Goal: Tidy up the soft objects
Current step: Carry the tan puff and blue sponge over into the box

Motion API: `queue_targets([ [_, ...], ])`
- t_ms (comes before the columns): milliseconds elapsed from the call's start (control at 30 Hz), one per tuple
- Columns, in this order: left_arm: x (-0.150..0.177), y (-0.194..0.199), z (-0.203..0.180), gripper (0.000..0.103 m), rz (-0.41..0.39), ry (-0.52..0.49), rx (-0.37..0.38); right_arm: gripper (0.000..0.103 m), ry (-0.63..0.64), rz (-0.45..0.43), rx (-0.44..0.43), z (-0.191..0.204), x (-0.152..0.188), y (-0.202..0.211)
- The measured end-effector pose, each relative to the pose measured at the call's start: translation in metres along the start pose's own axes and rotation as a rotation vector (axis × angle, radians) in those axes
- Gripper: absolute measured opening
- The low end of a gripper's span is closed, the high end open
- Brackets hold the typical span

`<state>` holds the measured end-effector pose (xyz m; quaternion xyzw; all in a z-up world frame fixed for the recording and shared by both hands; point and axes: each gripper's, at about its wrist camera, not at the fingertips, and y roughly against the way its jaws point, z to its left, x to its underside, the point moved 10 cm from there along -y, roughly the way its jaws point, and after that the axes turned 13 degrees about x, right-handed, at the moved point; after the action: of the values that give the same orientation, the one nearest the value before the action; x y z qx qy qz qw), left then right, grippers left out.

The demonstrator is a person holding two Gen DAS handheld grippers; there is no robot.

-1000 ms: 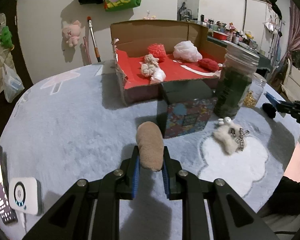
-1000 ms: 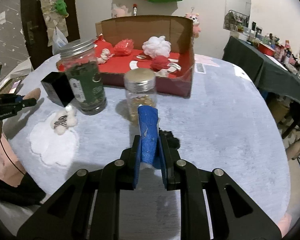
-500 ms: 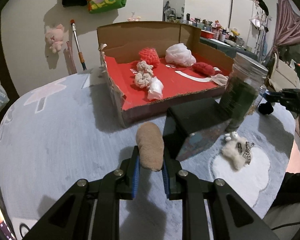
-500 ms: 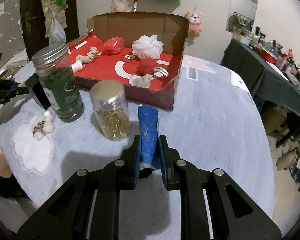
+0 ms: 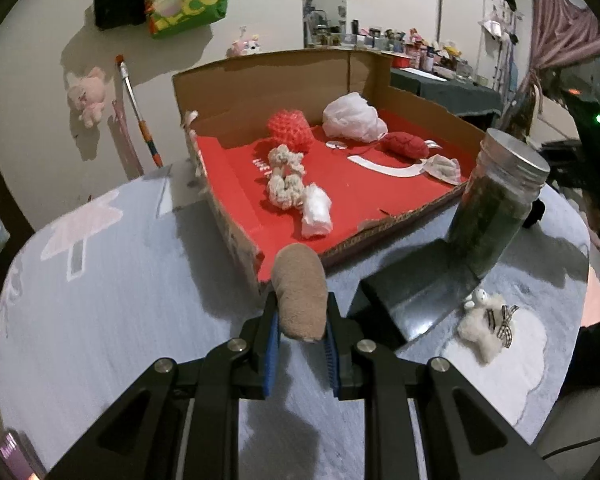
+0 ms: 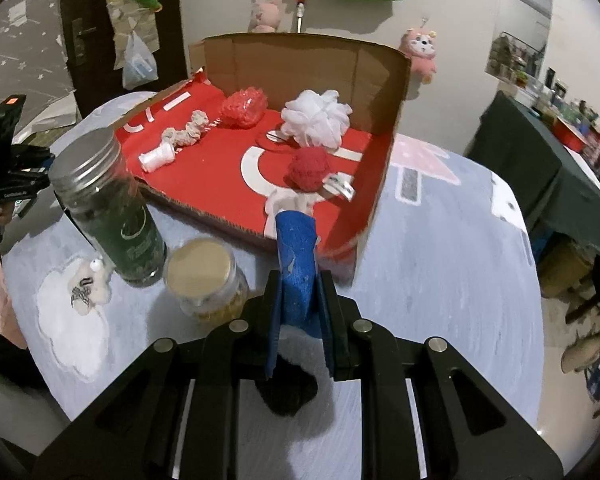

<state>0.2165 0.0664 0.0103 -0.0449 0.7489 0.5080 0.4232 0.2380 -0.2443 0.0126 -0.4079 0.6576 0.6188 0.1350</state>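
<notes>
My left gripper is shut on a tan plush piece and holds it above the table, just before the near corner of the cardboard box with a red floor. My right gripper is shut on a blue soft object, close to the box's front right corner. In the box lie a red mesh puff, a white puff, a red knit ball, a rope toy and a white roll. A white plush toy lies on the table.
A dark green jar with a metal lid stands right of the box, and a black box lies before it. A small jar of yellow beads stands left of my right gripper. The round table has a grey-blue cover.
Both grippers have moved forward to the cardboard box with their objects still held. The box looks larger and nearer in both views.
</notes>
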Motion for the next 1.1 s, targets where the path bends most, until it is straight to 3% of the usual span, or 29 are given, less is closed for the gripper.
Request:
queue_targets([
  [233,-0.030,-0.008,-0.004,0.021,0.015,-0.041,0.012,0.016,-0.001,-0.006,-0.067,0.005,-0.032,-0.007],
  [533,-0.087,-0.049,-0.011,0.021,0.066,0.010,0.079,0.016,0.007,0.032,-0.155,0.034,-0.082,-0.040],
  [767,-0.111,-0.092,-0.026,0.021,0.157,0.007,0.105,0.017,0.024,0.114,-0.193,0.062,-0.108,-0.081],
  [1100,-0.126,-0.139,-0.016,0.024,0.266,0.029,0.076,0.017,-0.012,0.254,-0.202,0.071,-0.121,-0.134],
])
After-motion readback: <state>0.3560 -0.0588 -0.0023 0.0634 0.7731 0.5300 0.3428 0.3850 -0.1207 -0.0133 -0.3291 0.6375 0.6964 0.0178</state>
